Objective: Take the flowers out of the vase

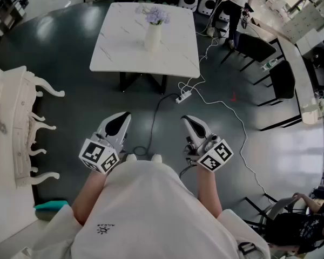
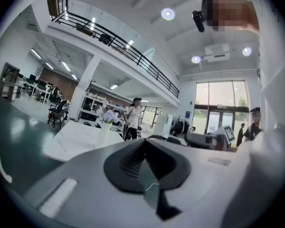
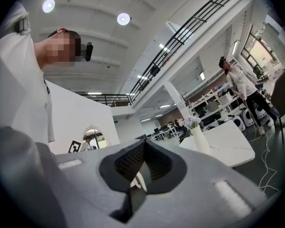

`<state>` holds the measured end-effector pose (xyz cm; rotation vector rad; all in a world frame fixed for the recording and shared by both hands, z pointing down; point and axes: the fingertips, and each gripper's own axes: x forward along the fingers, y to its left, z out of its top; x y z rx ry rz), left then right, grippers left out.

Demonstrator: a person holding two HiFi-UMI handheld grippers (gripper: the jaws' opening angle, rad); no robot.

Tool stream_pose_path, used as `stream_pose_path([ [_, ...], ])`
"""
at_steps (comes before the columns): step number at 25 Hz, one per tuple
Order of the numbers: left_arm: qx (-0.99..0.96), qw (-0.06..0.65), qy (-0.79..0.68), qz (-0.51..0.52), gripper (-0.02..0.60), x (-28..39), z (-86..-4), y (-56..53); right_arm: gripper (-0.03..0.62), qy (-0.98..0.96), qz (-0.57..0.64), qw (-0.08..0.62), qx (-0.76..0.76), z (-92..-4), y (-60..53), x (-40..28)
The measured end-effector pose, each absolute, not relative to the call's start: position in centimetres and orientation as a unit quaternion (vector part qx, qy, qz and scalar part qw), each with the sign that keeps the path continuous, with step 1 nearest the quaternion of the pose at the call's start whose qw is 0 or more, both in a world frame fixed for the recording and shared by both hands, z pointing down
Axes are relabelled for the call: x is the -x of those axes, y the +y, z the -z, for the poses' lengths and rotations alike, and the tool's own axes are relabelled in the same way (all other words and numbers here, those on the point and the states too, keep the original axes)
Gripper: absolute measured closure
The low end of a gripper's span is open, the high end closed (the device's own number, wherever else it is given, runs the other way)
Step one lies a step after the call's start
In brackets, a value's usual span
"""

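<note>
I find both tongs idle: the left gripper [image 1: 123, 118] and the right gripper [image 1: 188, 121] are held level in front of my body, each with its jaws brought fully together and nothing between them, which the two gripper views confirm. The flowers [image 1: 156, 16] stand in the vase [image 1: 153, 36] on the white table [image 1: 124, 50], well apart from both grippers, with open floor between. The task has not yet begun. The blooms appear pale lilac and small; I judge them light, soft and easily crushed, so the heads should not be pinched. The stems are not visible from here, being inside the vase or too small to resolve. The sensible hold is on the bunched stems just above the rim, below the blooms, with a gentle closure. The vase looks tall, narrow and smooth, and I judge it liable to tip or lift with the stems if they bind in the neck. One gripper steadying its body while the other draws straight up would reduce that risk. I cannot tell whether it holds water. A power strip [image 1: 184, 96] and its cable [image 1: 216, 104] lie on the floor on the approach and warrant care underfoot.
</note>
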<state>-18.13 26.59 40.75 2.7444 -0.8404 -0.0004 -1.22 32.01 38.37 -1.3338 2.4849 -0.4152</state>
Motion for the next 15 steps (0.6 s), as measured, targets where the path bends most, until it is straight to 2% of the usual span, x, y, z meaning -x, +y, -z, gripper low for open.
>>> stream_pose_path([
  [15,-0.935,0.136,-0.327,-0.010,0.594,21.1,-41.9,23.7,0.594,0.836,0.116,0.097,0.527,-38.0,30.3,2.1],
])
